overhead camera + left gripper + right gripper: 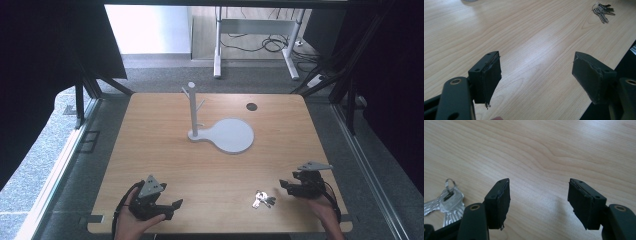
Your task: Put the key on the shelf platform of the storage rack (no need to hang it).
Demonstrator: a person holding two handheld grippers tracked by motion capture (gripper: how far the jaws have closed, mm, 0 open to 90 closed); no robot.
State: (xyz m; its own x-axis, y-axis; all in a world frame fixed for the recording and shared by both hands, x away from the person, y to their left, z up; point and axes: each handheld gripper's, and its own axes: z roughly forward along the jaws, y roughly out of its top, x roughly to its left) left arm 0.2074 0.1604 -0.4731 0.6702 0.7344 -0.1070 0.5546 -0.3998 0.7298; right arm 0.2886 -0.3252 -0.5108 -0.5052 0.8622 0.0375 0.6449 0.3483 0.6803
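**A:** What is the surface like?

**B:** A pale wooden table [165, 150] with a fine straight grain and rounded corners, smooth enough to throw back a soft sheen. A small dark round disc [251, 106] sits towards its far right.

**A:** And the thing nearest the grippers?

**B:** A bunch of silver metal keys on a thin wire ring [263, 199], lying flat near the front edge, right of centre. In the right gripper view, the bunch [449, 201] shows cut teeth and one clear-capped head, just left of the left jaw. In the left gripper view, it lies well off at the top right [602, 11], fanned out.

**A:** How do the grippers stand?

**B:** The black left gripper [167, 207] is at the front left, its jaws spread wide with nothing between them. Its pads [490, 77] are blocky, wrapped in matte black tape frayed at the edges. The black right gripper [286, 187] is just right of the keys, apart from them, likewise spread wide and holding nothing; its pads [584, 203] look ribbed.

**A:** Anything else there?

**B:** A white stand [192, 107] at the middle: a slim upright post with short angled pegs on a flat base that widens into a round disc. It is well apart from the keys, and bare wood lies between.
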